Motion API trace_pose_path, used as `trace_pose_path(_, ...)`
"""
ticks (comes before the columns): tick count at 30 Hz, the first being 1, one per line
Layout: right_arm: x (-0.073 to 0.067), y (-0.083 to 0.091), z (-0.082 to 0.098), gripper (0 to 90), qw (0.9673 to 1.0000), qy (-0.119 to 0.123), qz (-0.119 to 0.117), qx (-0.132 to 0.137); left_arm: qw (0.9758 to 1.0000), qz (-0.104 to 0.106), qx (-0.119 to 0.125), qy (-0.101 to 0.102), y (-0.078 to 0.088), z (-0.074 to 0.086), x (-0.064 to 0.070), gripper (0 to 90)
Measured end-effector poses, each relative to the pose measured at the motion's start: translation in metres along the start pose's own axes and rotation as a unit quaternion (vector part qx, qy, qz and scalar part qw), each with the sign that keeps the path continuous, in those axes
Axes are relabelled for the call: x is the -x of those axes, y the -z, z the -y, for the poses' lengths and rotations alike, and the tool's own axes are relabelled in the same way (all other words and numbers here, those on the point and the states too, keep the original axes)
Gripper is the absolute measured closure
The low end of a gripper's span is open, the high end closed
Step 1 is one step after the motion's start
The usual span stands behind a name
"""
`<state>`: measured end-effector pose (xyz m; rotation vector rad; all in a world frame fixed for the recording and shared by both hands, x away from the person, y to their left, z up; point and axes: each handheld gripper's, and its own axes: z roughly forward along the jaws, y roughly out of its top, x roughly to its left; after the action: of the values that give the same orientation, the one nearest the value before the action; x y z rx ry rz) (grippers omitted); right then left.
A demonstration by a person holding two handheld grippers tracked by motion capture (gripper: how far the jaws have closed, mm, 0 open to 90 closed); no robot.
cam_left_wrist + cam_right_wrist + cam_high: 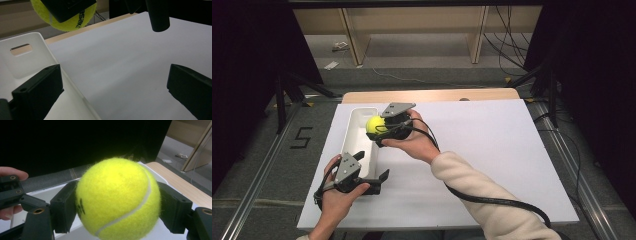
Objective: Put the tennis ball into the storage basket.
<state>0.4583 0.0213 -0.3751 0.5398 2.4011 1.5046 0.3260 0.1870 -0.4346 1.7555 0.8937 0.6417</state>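
A yellow tennis ball (pixel 374 124) is clamped between the jaws of my right gripper (pixel 382 129), held over the far half of a long white tray (pixel 347 142). In the right gripper view the ball (pixel 117 200) bulges between both black pads (pixel 62 210). My left gripper (pixel 371 166) stands open by the tray's near end, one jaw over the tray and the other over the white board. From the left gripper view the ball (pixel 67 17) hangs high at the upper left, above the tray's handle slot (pixel 21 49).
A white board (pixel 492 145) covers the table, bare to the right of the hands. The wooden table edge (pixel 432 95) runs along the back. A black cable (pixel 502 202) trails from the right gripper past the cream sleeve. Dark curtains and stand legs flank both sides.
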Motion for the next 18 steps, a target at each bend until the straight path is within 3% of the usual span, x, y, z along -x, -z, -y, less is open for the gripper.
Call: trace_pose_path(18, -0.0003, -0.0049, -0.0033, 26.2, 1.0000, 0.000, -0.001, -0.001, 1.0000, 0.000, 0.000, 0.000, -0.0002, 0.0001, 0.0001, 0.0)
